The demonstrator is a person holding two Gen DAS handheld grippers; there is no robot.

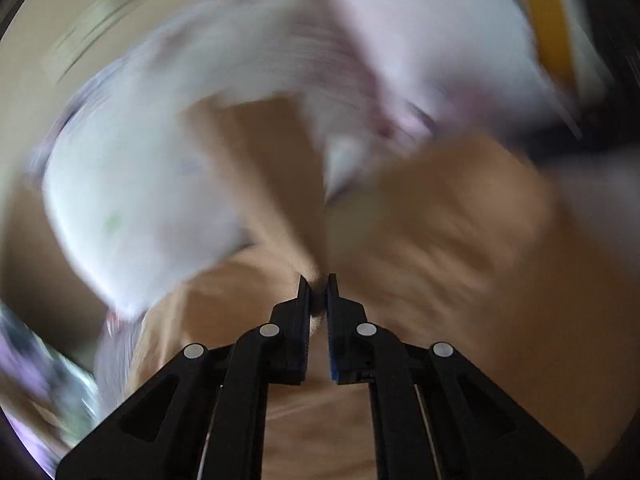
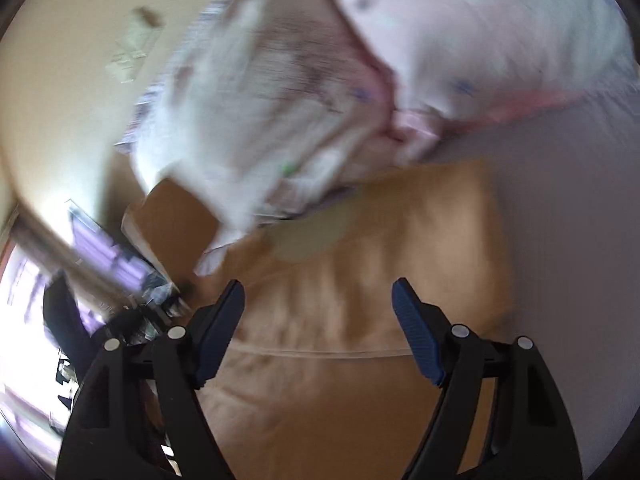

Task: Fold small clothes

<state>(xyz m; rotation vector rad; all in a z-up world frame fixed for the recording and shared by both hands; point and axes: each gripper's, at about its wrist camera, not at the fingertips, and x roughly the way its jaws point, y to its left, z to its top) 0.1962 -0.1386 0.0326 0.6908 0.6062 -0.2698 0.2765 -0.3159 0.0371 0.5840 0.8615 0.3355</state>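
Note:
Both views are blurred by motion. My left gripper (image 1: 319, 280) is shut on an edge of a tan garment (image 1: 432, 216), which spreads ahead of the fingers. My right gripper (image 2: 319, 292) is open and empty, its blue pads (image 2: 416, 332) wide apart above the same tan garment (image 2: 360, 280), which lies flat on a pale surface (image 2: 560, 220). A heap of white and pink small clothes (image 2: 280, 100) lies beyond the tan garment; it also shows in the left wrist view (image 1: 168, 184).
A cream wall (image 2: 80, 60) stands at the left. A bright window and dark clutter (image 2: 80, 320) sit at the lower left of the right wrist view. A yellow strip (image 1: 548, 20) shows at the upper right of the left wrist view.

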